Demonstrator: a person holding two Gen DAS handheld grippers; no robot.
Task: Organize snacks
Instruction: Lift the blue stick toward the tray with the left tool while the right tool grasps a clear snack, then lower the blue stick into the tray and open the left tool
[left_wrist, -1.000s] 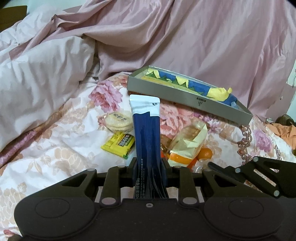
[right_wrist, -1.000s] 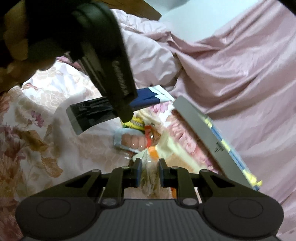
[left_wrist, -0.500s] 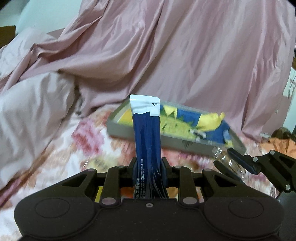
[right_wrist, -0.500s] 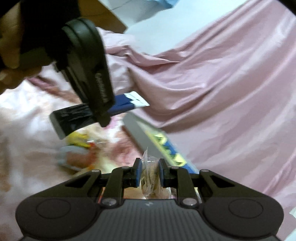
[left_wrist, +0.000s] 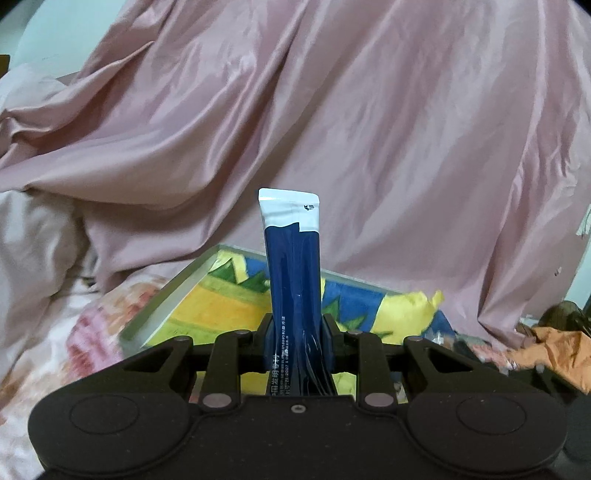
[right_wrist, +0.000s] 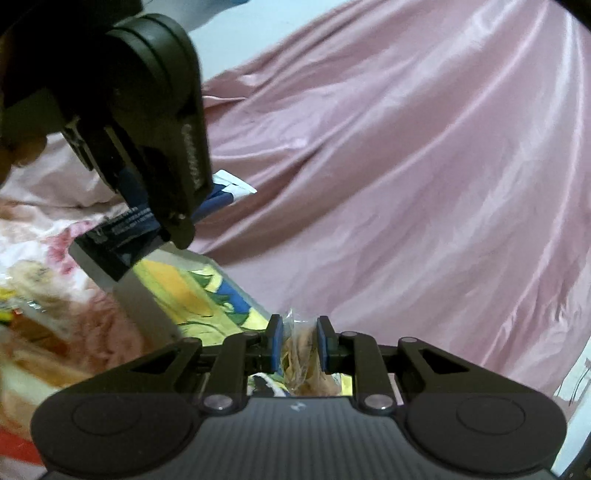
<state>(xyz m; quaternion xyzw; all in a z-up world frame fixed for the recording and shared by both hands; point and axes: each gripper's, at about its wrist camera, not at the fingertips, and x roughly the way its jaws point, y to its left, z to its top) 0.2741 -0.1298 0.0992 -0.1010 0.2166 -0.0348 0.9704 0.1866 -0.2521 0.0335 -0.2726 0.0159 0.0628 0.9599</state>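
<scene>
My left gripper (left_wrist: 295, 332) is shut on a long dark blue snack packet (left_wrist: 291, 266) with a white top, held upright over a shallow grey box (left_wrist: 162, 306) with a yellow, blue and green inside. In the right wrist view the left gripper (right_wrist: 173, 225) shows at upper left holding the same packet (right_wrist: 122, 236) above the box (right_wrist: 147, 317). My right gripper (right_wrist: 299, 343) is shut on a clear bag of pale snacks (right_wrist: 301, 354), held over the box's near end.
Pink satin bedding (left_wrist: 332, 129) rises behind the box. A floral sheet (left_wrist: 55, 350) lies at the left. Several loose snack packets (right_wrist: 33, 317) lie blurred on the sheet left of the box. Orange cloth (left_wrist: 554, 350) sits at the right.
Both grippers have lifted off the sheet and moved forward over the box, each still holding its snack. The loose snacks on the sheet have dropped out of the left wrist view.
</scene>
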